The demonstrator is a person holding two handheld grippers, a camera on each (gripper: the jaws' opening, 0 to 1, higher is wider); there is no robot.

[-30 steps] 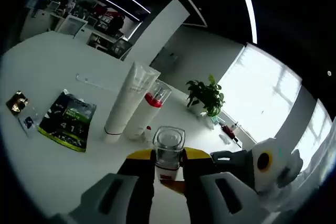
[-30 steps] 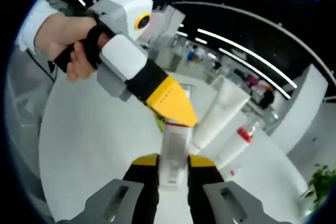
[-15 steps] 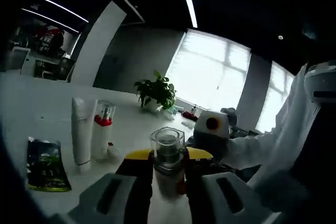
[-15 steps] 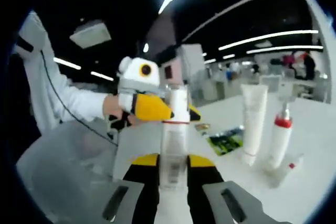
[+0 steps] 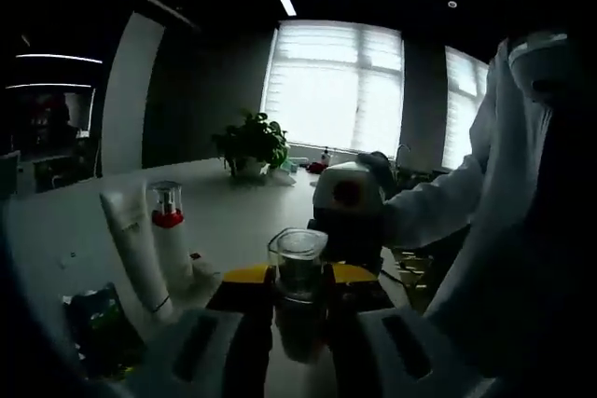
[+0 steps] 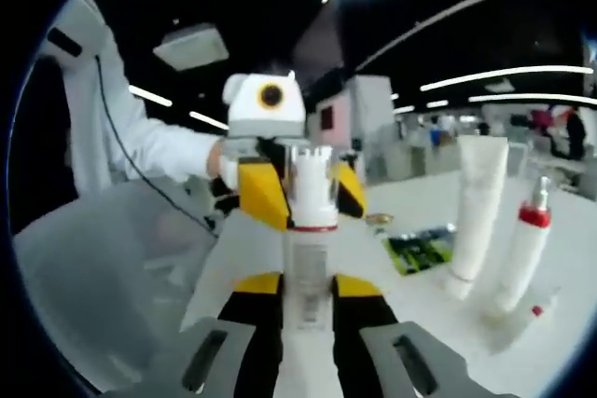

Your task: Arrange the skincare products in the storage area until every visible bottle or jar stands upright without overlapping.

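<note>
At centre frame, the clear bottle (image 6: 310, 230) is held upright, cap toward the upper frame, clamped by the right gripper (image 6: 309, 297) and the facing left gripper (image 5: 300, 288), both level above the white table (image 6: 410, 323).

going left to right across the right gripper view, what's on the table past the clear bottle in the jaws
green printed sachet → white squeeze tube standing on its cap → white pump bottle with red collar

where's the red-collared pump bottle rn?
Upright on the white table, the pump bottle stands right of the white tube in the right gripper view; also in the left gripper view.
</note>
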